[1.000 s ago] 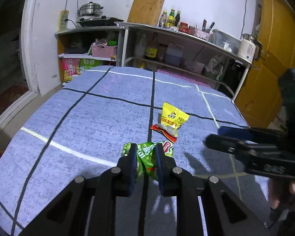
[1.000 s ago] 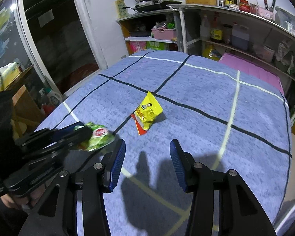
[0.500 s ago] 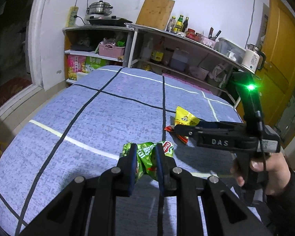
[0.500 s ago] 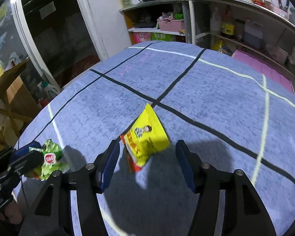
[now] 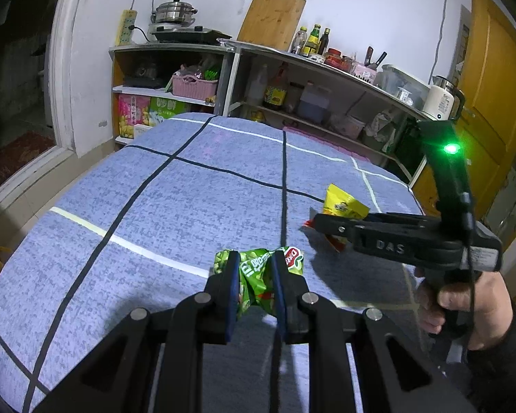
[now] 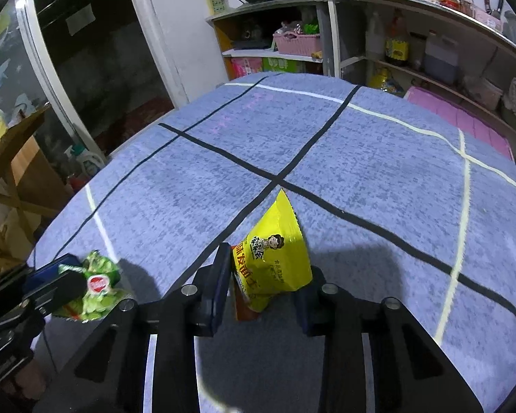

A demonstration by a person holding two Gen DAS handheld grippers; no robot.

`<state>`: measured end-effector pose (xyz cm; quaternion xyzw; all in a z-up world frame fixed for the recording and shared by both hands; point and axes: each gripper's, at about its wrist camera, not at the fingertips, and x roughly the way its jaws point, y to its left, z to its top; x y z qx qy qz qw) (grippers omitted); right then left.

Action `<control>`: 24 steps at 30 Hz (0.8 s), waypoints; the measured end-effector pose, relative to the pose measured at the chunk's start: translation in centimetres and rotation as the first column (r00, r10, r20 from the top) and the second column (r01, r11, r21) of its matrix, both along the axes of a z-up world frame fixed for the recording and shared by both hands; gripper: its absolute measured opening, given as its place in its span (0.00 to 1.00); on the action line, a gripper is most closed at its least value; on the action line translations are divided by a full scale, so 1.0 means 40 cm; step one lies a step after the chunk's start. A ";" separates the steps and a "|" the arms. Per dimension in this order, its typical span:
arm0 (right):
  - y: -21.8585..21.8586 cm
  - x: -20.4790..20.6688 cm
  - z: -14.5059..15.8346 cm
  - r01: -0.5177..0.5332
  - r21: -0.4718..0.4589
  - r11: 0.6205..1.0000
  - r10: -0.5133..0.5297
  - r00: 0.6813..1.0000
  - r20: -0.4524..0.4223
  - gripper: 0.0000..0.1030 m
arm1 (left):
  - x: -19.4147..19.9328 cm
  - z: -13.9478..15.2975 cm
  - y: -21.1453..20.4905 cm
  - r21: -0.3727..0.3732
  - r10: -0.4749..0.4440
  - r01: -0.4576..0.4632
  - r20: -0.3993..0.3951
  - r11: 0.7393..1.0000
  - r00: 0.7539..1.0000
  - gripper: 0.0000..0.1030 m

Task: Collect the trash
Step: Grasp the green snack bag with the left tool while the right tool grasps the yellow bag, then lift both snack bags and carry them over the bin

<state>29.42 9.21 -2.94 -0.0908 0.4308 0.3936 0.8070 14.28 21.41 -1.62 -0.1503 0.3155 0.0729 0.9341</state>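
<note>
Left wrist view. We see the left gripper (image 5: 254, 268) pinched onto a crumpled green snack wrapper (image 5: 258, 272), which bulges out on both sides of the two blue-padded fingers (image 5: 232, 289) and appears lifted clear of the blue tablecloth (image 5: 175, 206). To the right, the right gripper (image 5: 318, 222), held in the person's right hand (image 5: 461, 306) and showing a green indicator light (image 5: 451, 148), has its tips at a yellow snack packet (image 5: 344, 204) that lies near a black stripe of the cloth.

Right wrist view. At far left we find the left gripper (image 6: 63, 277) again, with the green snack wrapper (image 6: 98, 287) clamped at its tip. In the centre, the yellow snack packet (image 6: 275, 261), printed with a cartoon figure and red-edged at its lower end, stands tilted between the fingers of the right gripper (image 6: 261, 287). The left finger (image 6: 220, 275) touches the packet's edge; the right finger is largely hidden behind the packet, so we cannot tell whether the grip is complete. The packet sits just below the crossing of two black stripes on the blue tablecloth (image 6: 361, 172). Kitchen shelves (image 6: 412, 44) line the rear wall.
</note>
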 end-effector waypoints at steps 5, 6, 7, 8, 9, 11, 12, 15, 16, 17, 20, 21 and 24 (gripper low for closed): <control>-0.077 -0.057 0.049 0.025 0.031 0.999 -0.025 1.000 0.016 0.32 | -0.010 0.021 -0.050 0.012 -0.023 0.023 0.007 1.000 1.000 0.18; -0.106 -0.073 0.062 0.036 0.039 0.999 -0.036 0.999 0.021 0.32 | -0.012 0.026 -0.061 0.014 -0.030 0.030 0.009 0.999 1.000 0.18; -0.125 -0.083 0.071 0.045 0.043 0.998 -0.046 0.999 0.026 0.32 | -0.015 0.032 -0.078 0.015 -0.039 0.039 0.011 0.999 0.999 0.18; -0.150 -0.094 0.083 0.057 0.047 0.997 -0.058 0.998 0.031 0.32 | -0.016 0.037 -0.093 0.017 -0.047 0.047 0.013 0.999 0.999 0.18; -0.171 -0.102 0.090 0.066 0.051 0.997 -0.068 0.997 0.033 0.32 | -0.017 0.042 -0.111 0.018 -0.058 0.058 0.015 0.998 0.998 0.18; -0.219 -0.125 0.108 0.089 0.062 0.994 -0.092 0.995 0.039 0.32 | -0.019 0.053 -0.154 0.019 -0.085 0.084 0.019 0.996 0.996 0.18; -0.249 -0.137 0.116 0.103 0.066 0.993 -0.106 0.993 0.044 0.32 | -0.021 0.057 -0.173 0.020 -0.098 0.098 0.021 0.995 0.995 0.18; -0.330 -0.175 0.135 0.139 0.072 0.988 -0.143 0.988 0.056 0.32 | -0.022 0.070 -0.243 0.023 -0.149 0.149 0.023 0.989 0.989 0.18; -0.351 -0.185 0.140 0.150 0.076 0.986 -0.154 0.986 0.058 0.32 | -0.021 0.074 -0.264 0.023 -0.164 0.164 0.023 0.986 0.986 0.18; -0.373 -0.190 0.144 0.160 0.079 0.984 -0.164 0.985 0.059 0.32 | -0.021 0.077 -0.289 0.023 -0.183 0.183 0.023 0.983 0.983 0.18; -0.448 -0.220 0.160 0.196 0.087 0.977 -0.202 0.977 0.068 0.32 | -0.020 0.088 -0.357 0.025 -0.233 0.232 0.021 0.972 0.972 0.18; -0.468 -0.228 0.165 0.204 0.090 0.975 -0.210 0.975 0.070 0.32 | -0.021 0.090 -0.378 0.024 -0.249 0.248 0.021 0.968 0.968 0.18; -0.537 -0.256 0.177 0.239 0.099 0.966 -0.247 0.966 0.078 0.32 | -0.021 0.097 -0.441 0.027 -0.292 0.291 0.018 0.956 0.956 0.18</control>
